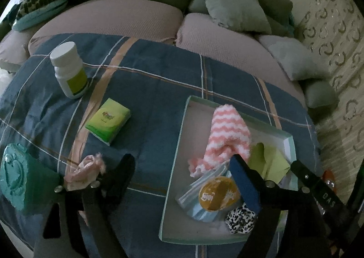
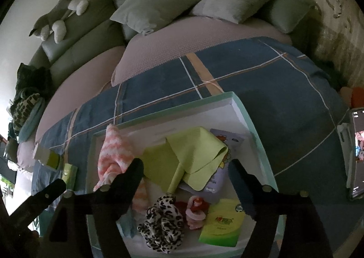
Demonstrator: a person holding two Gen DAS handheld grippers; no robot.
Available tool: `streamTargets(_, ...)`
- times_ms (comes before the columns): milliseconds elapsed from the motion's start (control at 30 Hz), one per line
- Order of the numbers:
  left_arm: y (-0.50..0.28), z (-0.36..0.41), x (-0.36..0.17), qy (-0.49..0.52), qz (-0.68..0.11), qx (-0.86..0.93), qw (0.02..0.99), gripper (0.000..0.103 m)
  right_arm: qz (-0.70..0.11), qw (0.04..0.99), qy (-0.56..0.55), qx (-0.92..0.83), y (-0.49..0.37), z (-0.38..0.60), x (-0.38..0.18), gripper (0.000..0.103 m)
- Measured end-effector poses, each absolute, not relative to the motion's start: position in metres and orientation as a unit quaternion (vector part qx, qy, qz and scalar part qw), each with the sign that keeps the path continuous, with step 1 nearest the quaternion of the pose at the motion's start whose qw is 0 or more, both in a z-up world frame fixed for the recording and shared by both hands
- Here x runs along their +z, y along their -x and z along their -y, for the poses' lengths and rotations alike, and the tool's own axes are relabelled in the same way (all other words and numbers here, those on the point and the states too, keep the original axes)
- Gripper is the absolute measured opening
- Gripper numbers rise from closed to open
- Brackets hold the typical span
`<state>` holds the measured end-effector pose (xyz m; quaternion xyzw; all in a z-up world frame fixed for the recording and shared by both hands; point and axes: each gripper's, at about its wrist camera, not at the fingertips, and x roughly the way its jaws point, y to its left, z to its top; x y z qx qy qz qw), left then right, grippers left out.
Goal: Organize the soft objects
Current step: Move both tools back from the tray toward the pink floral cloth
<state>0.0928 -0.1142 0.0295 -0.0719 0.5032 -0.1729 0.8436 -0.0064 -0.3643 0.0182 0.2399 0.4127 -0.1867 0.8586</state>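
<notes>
The left gripper [image 1: 182,167] is hovering low over the blue plaid bedcover [image 1: 159,89], its jaws spread wide and holding nothing; its right finger is reaching over the shallow white tray with mint-green rim [image 1: 179,144], while its left finger is sitting just beside a small crumpled pink fabric piece [image 1: 84,172] lying outside the tray, likely the next soft thing to gather. The right gripper [image 2: 185,167] is hanging over the tray's middle, jaws likewise wide and empty, probably placed to tidy what is piled there. Already in the tray are lying a fluffy pink-and-white zigzag sock [image 1: 227,135], a yellow-green cloth [image 2: 191,157], a leopard-print scrunchie [image 2: 162,221], a blue face mask [image 1: 198,189] and a round gold-lidded tin [image 1: 217,193]. Outside it, a green tissue pack [image 1: 108,120] is resting flat near a white pill bottle with green label [image 1: 69,70]; the bottle, being hard, probably belongs elsewhere.
</notes>
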Motion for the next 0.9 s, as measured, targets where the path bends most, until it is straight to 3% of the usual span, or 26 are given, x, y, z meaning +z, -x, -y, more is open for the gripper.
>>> streamTargets(133,-0.095,0.107,0.032,0.074,-0.492,-0.156,0.853,0.095,-0.402,0.865,-0.239,-0.182,0.006,0.361,0.023,0.085)
streamTargets(900,-0.081,0.04,0.031,0.061,-0.466,-0.06,0.881,0.098,-0.387,0.899,-0.195,-0.064,-0.017,0.283,0.048,0.09)
